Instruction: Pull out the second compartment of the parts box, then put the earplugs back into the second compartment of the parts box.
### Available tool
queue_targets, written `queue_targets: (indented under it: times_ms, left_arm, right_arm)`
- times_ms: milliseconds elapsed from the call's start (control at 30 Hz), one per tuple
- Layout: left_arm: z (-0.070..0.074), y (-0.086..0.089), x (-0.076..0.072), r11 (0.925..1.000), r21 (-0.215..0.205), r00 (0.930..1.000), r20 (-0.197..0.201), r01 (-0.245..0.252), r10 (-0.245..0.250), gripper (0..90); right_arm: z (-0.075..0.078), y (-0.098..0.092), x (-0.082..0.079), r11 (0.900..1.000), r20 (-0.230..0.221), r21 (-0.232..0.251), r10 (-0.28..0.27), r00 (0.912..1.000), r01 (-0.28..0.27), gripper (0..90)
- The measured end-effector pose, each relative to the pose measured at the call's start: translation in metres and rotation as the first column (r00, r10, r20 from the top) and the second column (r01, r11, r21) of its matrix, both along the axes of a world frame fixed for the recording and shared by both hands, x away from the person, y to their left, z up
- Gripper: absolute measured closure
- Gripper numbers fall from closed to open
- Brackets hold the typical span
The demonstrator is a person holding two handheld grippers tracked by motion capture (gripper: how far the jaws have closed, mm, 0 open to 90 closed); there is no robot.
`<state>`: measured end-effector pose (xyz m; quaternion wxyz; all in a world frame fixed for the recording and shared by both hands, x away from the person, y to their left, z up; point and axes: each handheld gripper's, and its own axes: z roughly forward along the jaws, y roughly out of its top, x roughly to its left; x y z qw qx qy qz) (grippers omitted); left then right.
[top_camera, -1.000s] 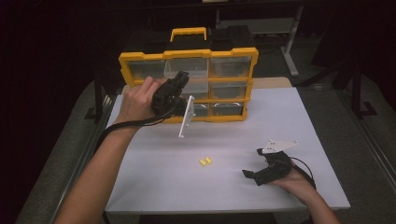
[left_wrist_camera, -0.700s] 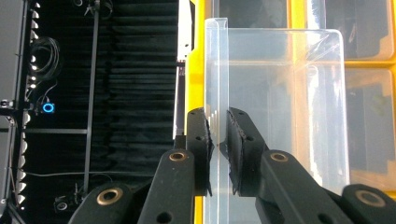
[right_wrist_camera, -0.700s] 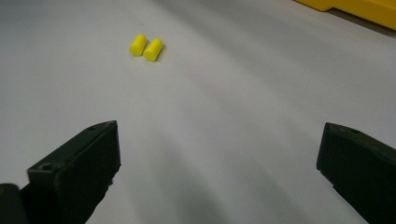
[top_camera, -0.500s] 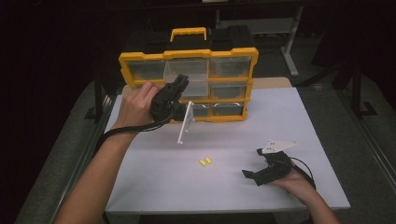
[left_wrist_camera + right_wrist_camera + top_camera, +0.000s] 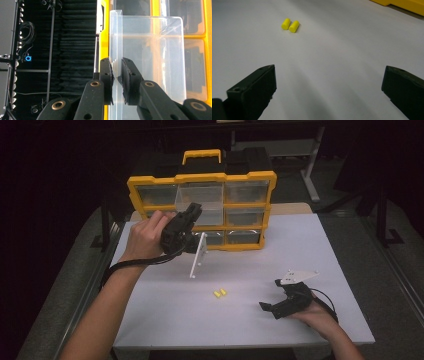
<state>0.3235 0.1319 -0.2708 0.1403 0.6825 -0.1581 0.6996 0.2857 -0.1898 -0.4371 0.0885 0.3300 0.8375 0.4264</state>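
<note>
The white bench (image 5: 320, 250) holds a yellow box (image 5: 201, 210) at 12 o'clock. The left gripper (image 5: 116, 75) has its fingers clamped on a clear drawer (image 5: 150, 57). The right gripper (image 5: 329, 92), fingers apart, rests at 4 o'clock, near two yellow plugs (image 5: 290, 25).

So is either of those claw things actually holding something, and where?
The left gripper pinches the clear plastic drawer by its thin front wall. The right gripper is open, holding nothing.

Left tongs (image 5: 192, 215) raised, jaws clamped, right tongs (image 5: 267, 307) low, jaws apart
</note>
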Motion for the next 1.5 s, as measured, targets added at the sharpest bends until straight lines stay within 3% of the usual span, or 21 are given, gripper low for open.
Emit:
queue_targets:
  times_ms: [267, 500, 833, 900, 1500]
  left_arm:
    - [-0.002, 0.000, -0.001, 1.0000, 0.000, 1.0000, 0.007, -0.005, 0.005, 78.3]
    - [-0.001, -0.001, -0.003, 0.9999, -0.012, 0.9999, 0.011, 0.004, -0.004, 61.6]
    - [-0.007, 0.001, -0.009, 0.9997, -0.022, 0.9998, -0.019, 0.010, -0.010, 36.0]
    - [-0.009, 0.001, -0.011, 0.9999, -0.009, 0.9999, -0.016, 0.006, -0.006, 34.2]
    - [-0.031, 0.010, -0.020, 0.9991, -0.042, 0.9991, -0.040, 0.011, -0.013, 28.5]
  right_arm:
    - [0.000, 0.000, -0.001, 1.000, -0.004, 0.001, -0.002, 1.0000, 0.002, 0.0]
    - [0.000, 0.000, 0.000, 1.000, -0.002, 0.001, -0.003, 1.0000, 0.003, 0.0]
    - [0.000, 0.000, -0.001, 1.000, 0.001, -0.001, -0.007, 1.0000, 0.007, 0.0]
    - [0.001, 0.000, 0.000, 1.000, 0.004, 0.002, -0.007, 1.0000, 0.007, 0.0]
    - [0.001, 0.000, 0.000, 1.000, 0.004, 0.004, -0.006, 1.0000, 0.006, 0.0]
